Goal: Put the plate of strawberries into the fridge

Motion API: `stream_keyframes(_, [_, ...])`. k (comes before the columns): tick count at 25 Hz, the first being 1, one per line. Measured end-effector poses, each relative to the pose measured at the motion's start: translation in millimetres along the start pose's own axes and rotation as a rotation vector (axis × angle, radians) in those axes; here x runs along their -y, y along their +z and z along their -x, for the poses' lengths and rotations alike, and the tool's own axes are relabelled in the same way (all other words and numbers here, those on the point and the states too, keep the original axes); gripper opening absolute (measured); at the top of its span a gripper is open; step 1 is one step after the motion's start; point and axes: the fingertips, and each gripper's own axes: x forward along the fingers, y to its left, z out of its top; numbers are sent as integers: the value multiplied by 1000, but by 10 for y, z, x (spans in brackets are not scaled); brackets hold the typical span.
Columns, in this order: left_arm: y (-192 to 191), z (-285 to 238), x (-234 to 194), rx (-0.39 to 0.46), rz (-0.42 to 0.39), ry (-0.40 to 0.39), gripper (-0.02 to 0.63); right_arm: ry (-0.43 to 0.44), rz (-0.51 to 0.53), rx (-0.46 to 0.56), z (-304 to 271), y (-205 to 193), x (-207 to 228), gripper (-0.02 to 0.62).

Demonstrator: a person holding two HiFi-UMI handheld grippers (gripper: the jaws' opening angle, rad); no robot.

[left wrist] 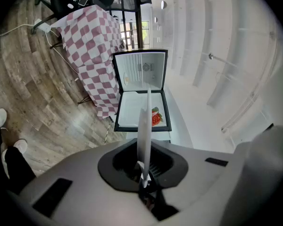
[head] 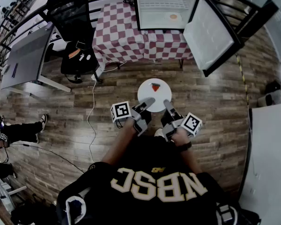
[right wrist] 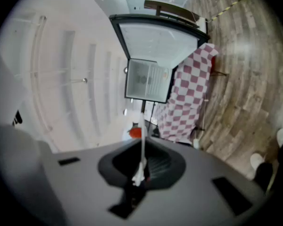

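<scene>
Between the 2 grippers: a white plate (head: pixel 154 95), held flat above the wood floor (head: pixel 84 102) and well apart from the fridge.
Plate contents: 1 red strawberry (head: pixel 155 86) with a green top, on the far half of the plate.
Left gripper (head: pixel 148 102): fingers (head: pixel 144 108) pinching the plate's near-left rim; in the left gripper view the plate runs edge-on out of the clamp.
Right gripper (head: pixel 167 103): fingers (head: pixel 170 108) pinching the near-right rim; the plate is edge-on in the right gripper view too, with the strawberry showing beside it.
Fridge (head: pixel 166 7): small, white inside, standing on a worktop (head: pixel 124 34) under a red-and-white checked cloth.
Fridge door (head: pixel 208 32): swung wide open to the right in the head view.
Fridge contents: 1 small round orange-toned item (head: pixel 173 17) at the right of the compartment; too small to identify.
Left of the worktop: a black office chair (head: pixel 72 22).
</scene>
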Motion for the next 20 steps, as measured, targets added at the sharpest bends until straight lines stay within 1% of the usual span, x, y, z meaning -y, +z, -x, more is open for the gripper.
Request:
stream_keyframes(9, [-305,-318,-75,-17,3,39,27,-10,-65,23,352,282,156,35])
stream_keyframes(17, [-487,-477,-89,13,29,46,25,21,11,15,526,440,176,37])
stream_keyframes(19, [-480,-479,-117,31,45,47,25,37,52,-3,508,461,196,37])
stream_keyframes(20, [-452,-485,-125,42,53,47,25,61,84,-11,467,484,171,39])
